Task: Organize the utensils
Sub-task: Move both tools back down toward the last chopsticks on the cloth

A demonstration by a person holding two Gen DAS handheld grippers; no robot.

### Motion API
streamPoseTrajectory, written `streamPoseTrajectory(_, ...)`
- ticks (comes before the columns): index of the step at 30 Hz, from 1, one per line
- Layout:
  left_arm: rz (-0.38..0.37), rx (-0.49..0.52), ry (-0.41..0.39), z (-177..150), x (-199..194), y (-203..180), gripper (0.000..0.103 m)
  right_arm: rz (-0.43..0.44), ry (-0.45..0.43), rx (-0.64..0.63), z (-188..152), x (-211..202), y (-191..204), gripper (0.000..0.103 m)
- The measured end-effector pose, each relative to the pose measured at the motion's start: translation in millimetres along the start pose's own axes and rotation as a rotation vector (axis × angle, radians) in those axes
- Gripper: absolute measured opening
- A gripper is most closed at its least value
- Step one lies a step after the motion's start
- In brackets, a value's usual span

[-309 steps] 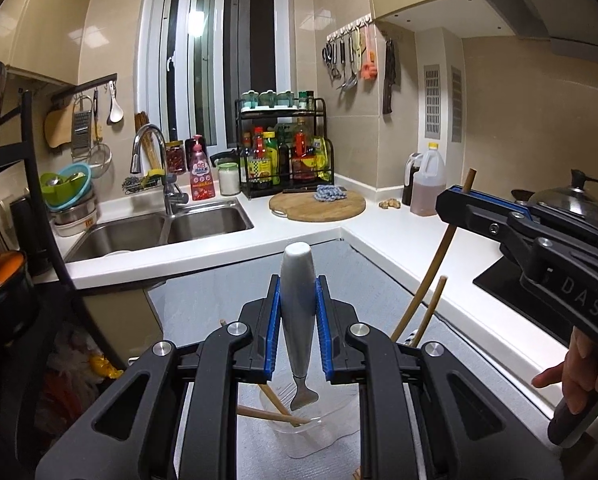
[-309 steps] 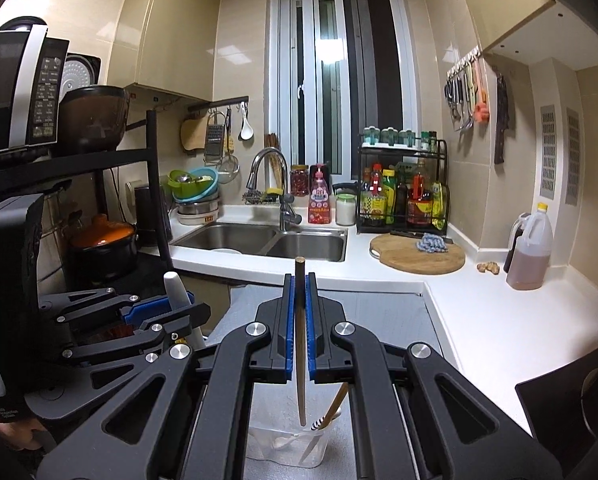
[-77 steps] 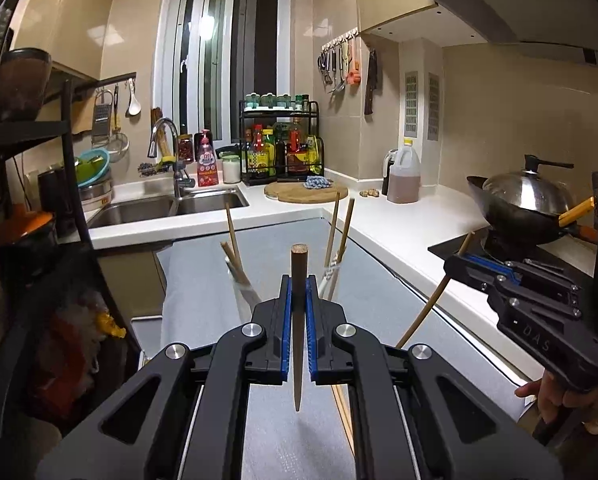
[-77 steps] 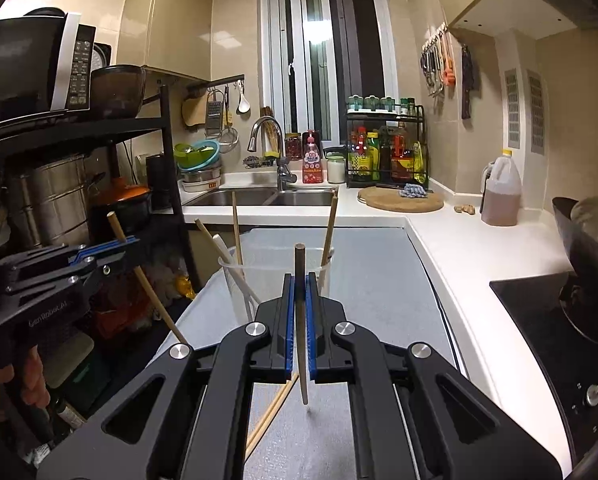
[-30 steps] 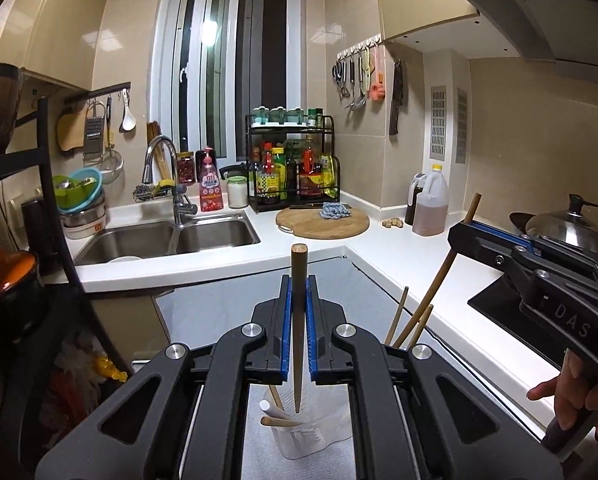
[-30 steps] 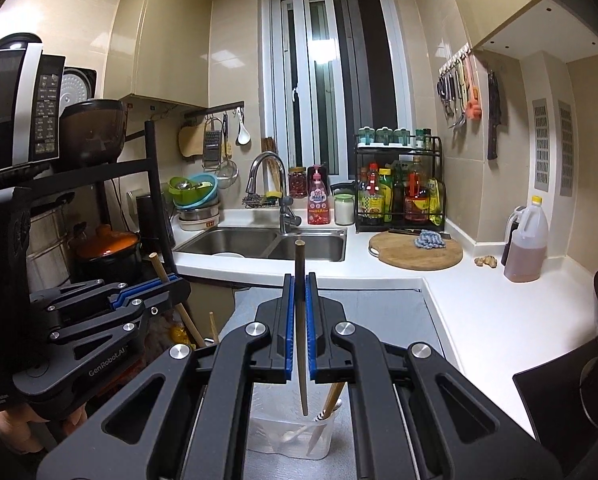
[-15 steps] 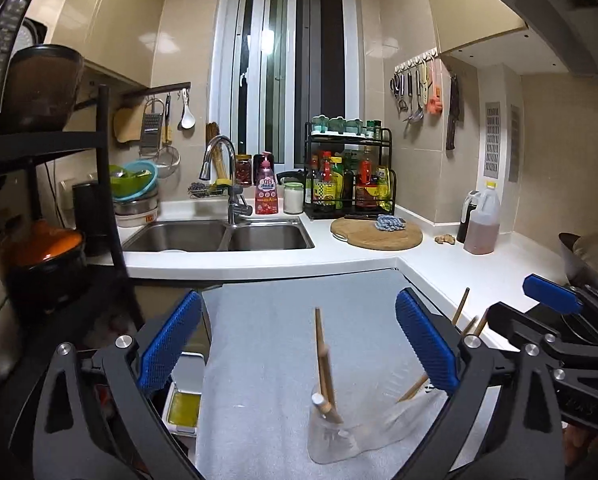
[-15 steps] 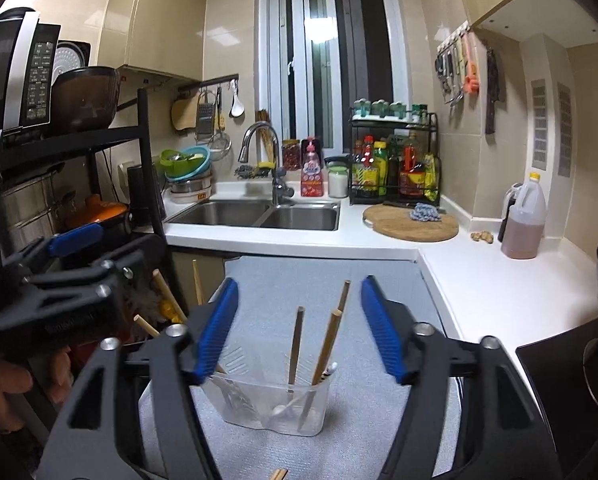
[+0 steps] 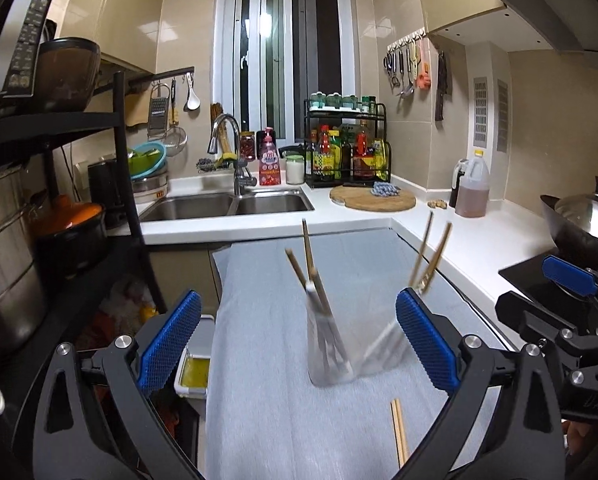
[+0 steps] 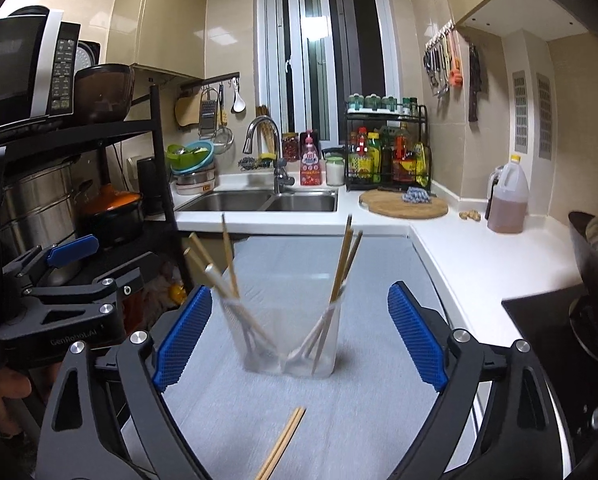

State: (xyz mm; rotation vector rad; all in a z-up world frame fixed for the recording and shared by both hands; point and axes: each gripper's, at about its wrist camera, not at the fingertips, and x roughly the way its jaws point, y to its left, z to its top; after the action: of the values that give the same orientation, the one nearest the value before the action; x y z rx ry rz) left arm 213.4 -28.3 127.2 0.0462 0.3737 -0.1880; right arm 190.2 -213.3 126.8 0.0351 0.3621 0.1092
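— What were the two tools doing at that moment?

— Both stood released. The left tool (image 9: 297, 340) had its blue pads spread wide with nothing between them, and the right tool (image 10: 299, 336) was spread the same way, also empty.

— And the utensils?

— Most of them stood in a clear plastic cup (image 10: 289, 340) on the grey mat (image 10: 379, 280) that covered the worktop (image 10: 479, 256). One bunch of wooden chopsticks (image 10: 229, 256) leaned toward the cup's left side, together with a white-handled piece; another bunch (image 10: 345, 256) leaned to the right. In the left wrist view the cup (image 9: 339, 352) was blurred, so its contents were hard to sort out there.

— Anything outside the cup?

— Yes, a loose pair of chopsticks (image 10: 283, 440) lay flat on the mat, on the near side of the cup and apart from it. The left wrist view showed the same pair (image 9: 398, 430) just inside that tool's right finger.

— Where were the tools relative to the cup?

— The right tool faced it squarely, the cup framed between its fingers. The left tool sat beside it, seen at the left edge of the right wrist view.
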Motion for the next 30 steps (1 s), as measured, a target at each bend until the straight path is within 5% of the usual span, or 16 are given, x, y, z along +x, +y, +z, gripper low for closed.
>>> streamPoseTrajectory(12, 0.014, -0.006, 0.131, -88.9, -52.6, -13.8, 0.095, -0.025, 0.096, 0.023, -81.3, -54.5, 14.3, 0.089)
streamPoseTrajectory(30, 0.104, -0.06, 0.188, -156.2, -83.5, -2.4, 0.095, -0.049, 0.171, 0.019, -158.4, -77.0, 22.5, 0.089)
